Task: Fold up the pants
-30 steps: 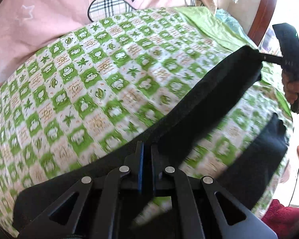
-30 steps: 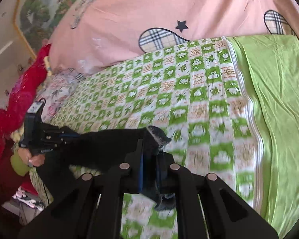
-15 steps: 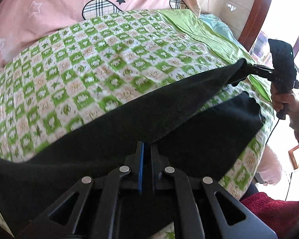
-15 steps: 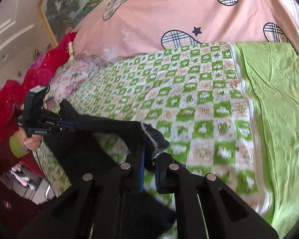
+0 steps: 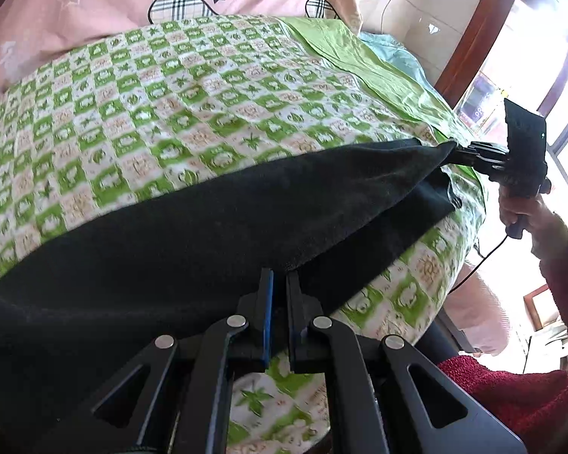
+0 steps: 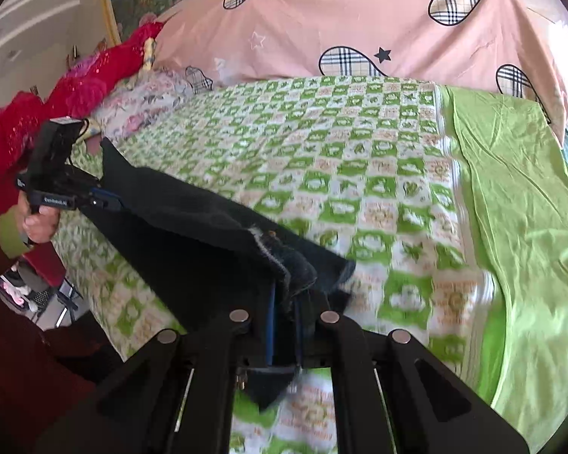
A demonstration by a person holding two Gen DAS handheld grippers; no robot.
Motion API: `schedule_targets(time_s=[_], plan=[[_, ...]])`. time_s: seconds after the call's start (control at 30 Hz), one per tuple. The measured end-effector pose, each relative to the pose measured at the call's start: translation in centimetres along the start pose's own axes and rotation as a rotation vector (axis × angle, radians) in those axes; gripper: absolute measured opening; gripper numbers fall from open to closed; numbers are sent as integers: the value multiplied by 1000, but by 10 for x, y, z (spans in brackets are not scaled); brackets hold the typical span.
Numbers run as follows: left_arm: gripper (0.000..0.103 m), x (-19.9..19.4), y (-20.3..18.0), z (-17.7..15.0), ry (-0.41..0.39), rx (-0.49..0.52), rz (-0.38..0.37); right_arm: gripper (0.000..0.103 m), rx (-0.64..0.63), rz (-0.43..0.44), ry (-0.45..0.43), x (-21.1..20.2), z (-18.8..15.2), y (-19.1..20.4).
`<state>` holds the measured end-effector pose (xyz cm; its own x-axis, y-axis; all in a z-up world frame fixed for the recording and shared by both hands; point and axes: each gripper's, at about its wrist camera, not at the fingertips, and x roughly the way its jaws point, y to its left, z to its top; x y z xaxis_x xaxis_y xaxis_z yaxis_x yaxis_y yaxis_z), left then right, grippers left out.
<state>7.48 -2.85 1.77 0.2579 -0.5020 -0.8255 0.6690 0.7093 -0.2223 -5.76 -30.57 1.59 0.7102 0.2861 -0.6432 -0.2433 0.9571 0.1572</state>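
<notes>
The black pants [image 5: 223, 219] hang stretched between my two grippers over a bed with a green-and-white checked cover [image 5: 163, 106]. My left gripper [image 5: 278, 276] is shut on the pants' edge at the near end. My right gripper [image 6: 286, 295] is shut on the pants' bunched waistband end [image 6: 287, 261]. The left wrist view shows the right gripper [image 5: 458, 153] at the far right, pinching the pants' corner. The right wrist view shows the left gripper [image 6: 108, 198] at the far left, pinching the other end. The pants [image 6: 193, 227] sag toward the bed between them.
A pink quilt with plaid hearts [image 6: 359, 19] lies along the head of the bed. A plain green sheet [image 6: 518, 196] covers the bed's right side. Red fabric [image 6: 38, 113] is piled at the left. A window and wooden frame [image 5: 484, 26] stand past the bed.
Both grippers have moved the pants forward over the bed and spread them wider. The cloth now hangs flatter and lower, covering more of the checked cover.
</notes>
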Motion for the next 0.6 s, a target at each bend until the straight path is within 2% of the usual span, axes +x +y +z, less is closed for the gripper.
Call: schedule_targets(time_s=[0.17,0.27,0.43,0.5,0.6], plan=[[4,4,-10,-8,7,1,-22,7,-11,-38,28,-6,-10,3],[4,6,-15,-12,7,5,-60,7,-23,-53,52,-6,-15,5],[4,13,-23,-18,21,19,-47,3,-40,-87,94,-6,-26,11],[4,15,-21,-22,26,4,-57,3,-39,-115,125,-6,-31,11],[4,13,-13,-28,26,-54,-59,4,-14,-149,115,-12,-34,13]])
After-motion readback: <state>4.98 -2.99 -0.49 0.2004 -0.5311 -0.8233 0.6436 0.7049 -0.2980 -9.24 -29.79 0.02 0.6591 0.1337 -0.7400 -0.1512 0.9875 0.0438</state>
